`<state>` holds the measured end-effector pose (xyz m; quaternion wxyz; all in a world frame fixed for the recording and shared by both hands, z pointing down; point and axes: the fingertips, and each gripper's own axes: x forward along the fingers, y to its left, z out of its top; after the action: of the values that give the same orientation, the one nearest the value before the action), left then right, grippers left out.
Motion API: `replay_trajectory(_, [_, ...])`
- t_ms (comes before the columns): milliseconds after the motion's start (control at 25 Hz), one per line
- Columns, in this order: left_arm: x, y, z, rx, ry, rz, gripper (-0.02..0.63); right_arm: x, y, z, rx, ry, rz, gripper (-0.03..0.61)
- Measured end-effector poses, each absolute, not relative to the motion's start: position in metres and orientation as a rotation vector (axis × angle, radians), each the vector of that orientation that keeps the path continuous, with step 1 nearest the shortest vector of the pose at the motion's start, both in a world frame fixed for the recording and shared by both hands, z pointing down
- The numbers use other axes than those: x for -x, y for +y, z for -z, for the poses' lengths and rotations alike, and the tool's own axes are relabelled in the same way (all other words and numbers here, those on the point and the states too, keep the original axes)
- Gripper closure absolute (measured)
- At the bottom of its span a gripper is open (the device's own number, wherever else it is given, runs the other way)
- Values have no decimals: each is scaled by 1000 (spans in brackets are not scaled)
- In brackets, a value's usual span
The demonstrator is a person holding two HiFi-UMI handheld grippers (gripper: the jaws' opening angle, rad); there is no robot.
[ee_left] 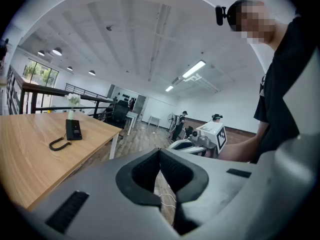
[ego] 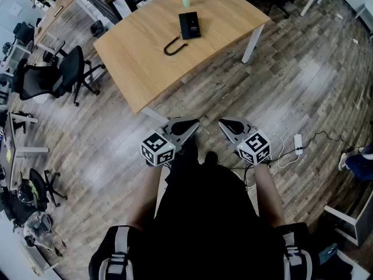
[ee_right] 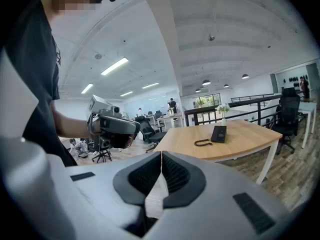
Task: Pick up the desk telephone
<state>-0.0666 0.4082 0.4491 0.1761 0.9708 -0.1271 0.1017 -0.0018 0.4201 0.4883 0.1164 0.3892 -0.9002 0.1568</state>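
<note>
The telephone (ego: 189, 25) sits far across the table (ego: 140, 74), long side running away from the person, well ahead and more in line with the left gripper (ego: 194, 124) than the right gripper (ego: 224, 124) (both closed, empty).

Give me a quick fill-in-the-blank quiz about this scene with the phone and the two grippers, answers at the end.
1. The desk telephone lies on a wooden ___.
2. The left gripper and the right gripper both have their jaws ___.
3. Both grippers are held over the ___, well short of the telephone.
Missing words: table; shut; floor.
</note>
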Motion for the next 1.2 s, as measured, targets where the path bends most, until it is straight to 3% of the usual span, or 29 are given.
replay_trajectory(1200, [81,416,-457,-2718,-427,-281,592,6,429,-505,-1129,-2610,-522,555])
